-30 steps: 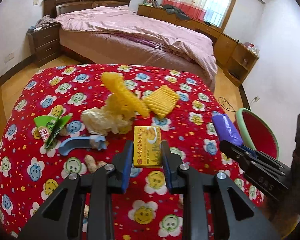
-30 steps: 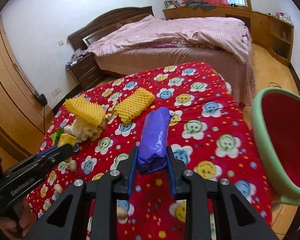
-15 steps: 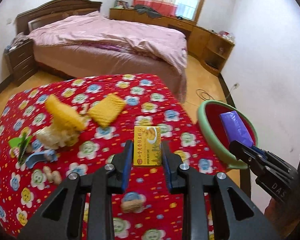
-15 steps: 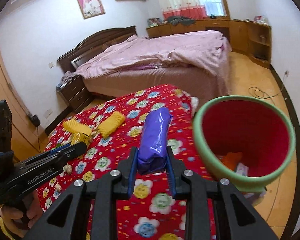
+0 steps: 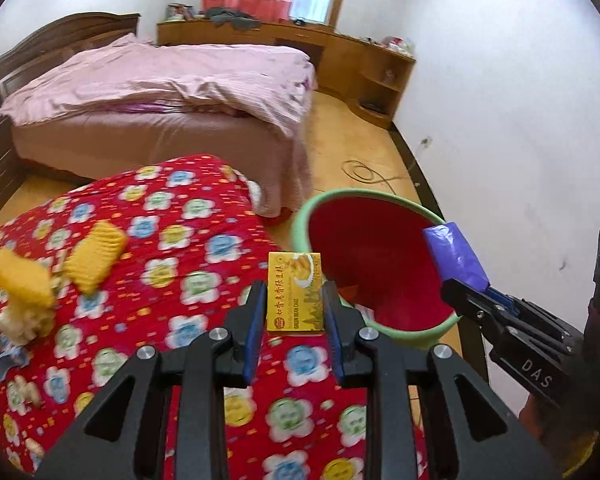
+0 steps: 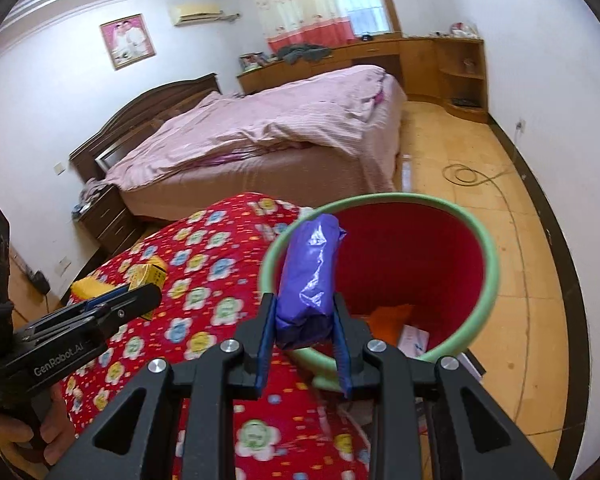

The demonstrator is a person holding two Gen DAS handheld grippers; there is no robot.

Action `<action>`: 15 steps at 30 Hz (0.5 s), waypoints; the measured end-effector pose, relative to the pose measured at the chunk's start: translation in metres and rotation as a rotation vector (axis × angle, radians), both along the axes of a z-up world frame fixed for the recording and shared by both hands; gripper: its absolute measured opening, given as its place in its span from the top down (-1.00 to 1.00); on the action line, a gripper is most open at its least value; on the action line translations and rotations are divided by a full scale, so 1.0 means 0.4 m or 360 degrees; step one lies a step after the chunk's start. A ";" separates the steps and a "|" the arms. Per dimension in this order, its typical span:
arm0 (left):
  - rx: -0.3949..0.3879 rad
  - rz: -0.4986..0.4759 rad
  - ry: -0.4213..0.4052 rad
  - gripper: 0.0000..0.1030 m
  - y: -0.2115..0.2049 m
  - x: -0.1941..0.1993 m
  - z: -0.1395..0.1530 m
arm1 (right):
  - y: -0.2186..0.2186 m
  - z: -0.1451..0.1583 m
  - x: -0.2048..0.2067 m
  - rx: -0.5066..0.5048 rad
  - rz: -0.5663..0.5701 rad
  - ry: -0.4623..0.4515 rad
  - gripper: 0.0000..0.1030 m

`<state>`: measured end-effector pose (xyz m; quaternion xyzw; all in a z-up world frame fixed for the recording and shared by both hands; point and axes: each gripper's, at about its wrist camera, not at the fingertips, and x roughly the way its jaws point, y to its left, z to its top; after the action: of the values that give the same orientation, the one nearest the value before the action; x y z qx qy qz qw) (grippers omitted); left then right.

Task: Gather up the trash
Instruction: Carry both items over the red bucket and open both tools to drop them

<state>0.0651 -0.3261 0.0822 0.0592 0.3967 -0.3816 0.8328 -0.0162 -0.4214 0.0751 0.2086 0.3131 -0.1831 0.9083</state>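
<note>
My left gripper (image 5: 294, 312) is shut on a yellow cake box (image 5: 295, 288) and holds it above the table's right edge, just left of the bin. My right gripper (image 6: 302, 320) is shut on a purple wrapper (image 6: 310, 270) and holds it over the near rim of the bin. The bin (image 6: 488, 256) is green outside and red inside, with an orange scrap and a white packet at its bottom. It also shows in the left wrist view (image 5: 304, 220). The right gripper and purple wrapper (image 5: 456, 258) appear over the bin's right rim there.
The table wears a red flowered cloth (image 5: 172, 240). Yellow foam nets (image 5: 94, 256), a pale crumpled bag (image 5: 24, 320) and small scraps lie on its left. A pink bed (image 5: 160, 92) stands behind. A cable (image 6: 472, 176) lies on the wooden floor.
Both grippers have swung right from over the table toward the bin, each still holding its item. The bin now fills more of both views.
</note>
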 end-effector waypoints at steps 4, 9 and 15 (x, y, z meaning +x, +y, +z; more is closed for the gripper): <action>0.0016 -0.0049 0.0014 0.46 -0.066 -0.004 -0.019 | -0.049 -0.023 -0.018 0.0030 -0.0050 0.0020 0.44; 0.0047 -0.0092 0.0051 0.46 -0.131 0.006 -0.052 | -0.104 -0.058 -0.021 0.0078 -0.0093 0.0050 0.44; 0.0093 -0.0147 0.0088 0.46 -0.191 0.009 -0.091 | -0.139 -0.087 -0.022 0.0120 -0.0118 0.0067 0.43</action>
<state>0.0688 -0.4024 0.0456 0.0911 0.4275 -0.4094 0.8008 -0.0248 -0.4770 0.0402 0.2504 0.3308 -0.2090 0.8855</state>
